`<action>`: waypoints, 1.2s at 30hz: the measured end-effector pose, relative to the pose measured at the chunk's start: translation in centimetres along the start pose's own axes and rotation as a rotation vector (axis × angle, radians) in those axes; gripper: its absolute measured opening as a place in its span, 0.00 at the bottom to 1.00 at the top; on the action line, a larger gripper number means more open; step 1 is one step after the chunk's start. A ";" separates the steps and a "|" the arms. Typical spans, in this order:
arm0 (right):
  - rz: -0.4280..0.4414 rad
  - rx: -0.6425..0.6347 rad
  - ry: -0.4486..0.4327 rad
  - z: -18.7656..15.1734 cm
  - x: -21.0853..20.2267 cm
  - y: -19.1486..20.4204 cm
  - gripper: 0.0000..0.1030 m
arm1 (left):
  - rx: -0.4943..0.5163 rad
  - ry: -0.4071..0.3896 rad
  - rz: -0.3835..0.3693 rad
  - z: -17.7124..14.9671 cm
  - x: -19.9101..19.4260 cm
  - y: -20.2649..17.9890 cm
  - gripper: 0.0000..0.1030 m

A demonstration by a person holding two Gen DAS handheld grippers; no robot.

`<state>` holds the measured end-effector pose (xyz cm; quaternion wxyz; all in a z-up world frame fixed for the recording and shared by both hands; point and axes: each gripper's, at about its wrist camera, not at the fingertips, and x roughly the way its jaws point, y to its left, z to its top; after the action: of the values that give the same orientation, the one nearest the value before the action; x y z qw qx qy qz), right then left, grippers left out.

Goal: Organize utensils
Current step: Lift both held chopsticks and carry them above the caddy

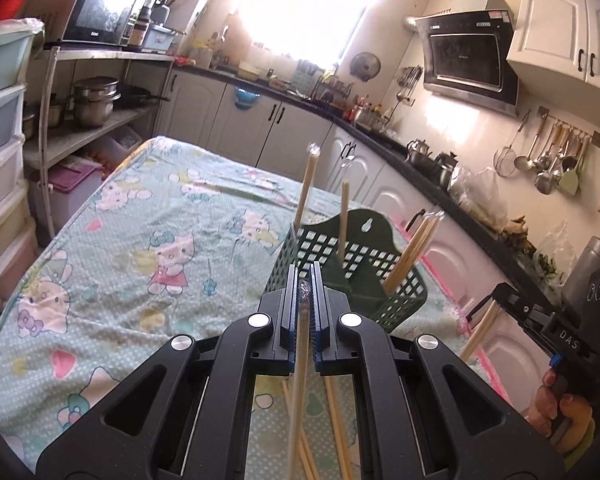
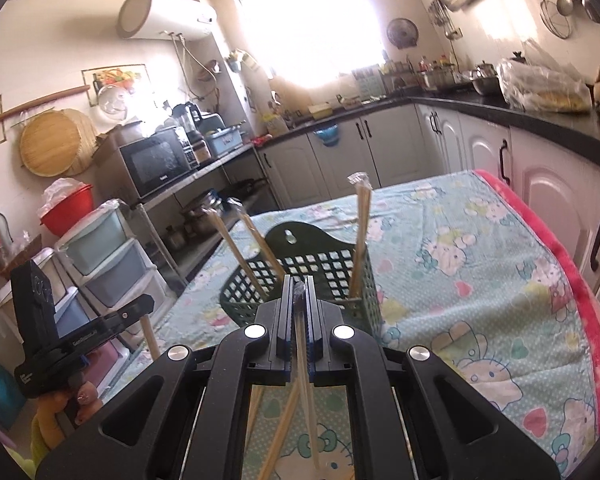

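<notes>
A dark green lattice basket [image 1: 360, 268] stands on the Hello Kitty tablecloth and holds several wrapped chopstick pairs [image 1: 306, 188] that lean upright. My left gripper [image 1: 305, 280] is shut on a wrapped chopstick pair [image 1: 300, 376], just in front of the basket. In the right wrist view the same basket [image 2: 300, 268] holds wrapped chopsticks [image 2: 360, 236]. My right gripper [image 2: 299, 286] is shut on another wrapped chopstick pair [image 2: 306, 392], close to the basket's near wall. More chopsticks [image 1: 336, 420] lie on the cloth under the grippers. Each gripper shows in the other's view, the right one [image 1: 496, 300] and the left one [image 2: 140, 304].
The table [image 1: 112, 240] is covered by the patterned cloth with a pink edge [image 2: 580, 300]. Kitchen counters and white cabinets [image 1: 480, 240] run along the right and back. A metal shelf with pots [image 1: 92, 100] and plastic drawers [image 2: 104, 252] stand on the left.
</notes>
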<state>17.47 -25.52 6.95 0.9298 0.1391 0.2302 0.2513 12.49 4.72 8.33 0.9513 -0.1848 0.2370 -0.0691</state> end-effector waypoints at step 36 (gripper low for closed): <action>0.082 -0.082 -0.130 4.8 -1.4 4.9 0.05 | 0.152 -0.135 -0.118 8.3 -0.4 -7.3 0.03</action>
<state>16.79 -22.83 13.36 0.9367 0.1262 0.1530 0.2887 15.77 0.73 18.07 0.9706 -0.1300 0.1553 -0.1300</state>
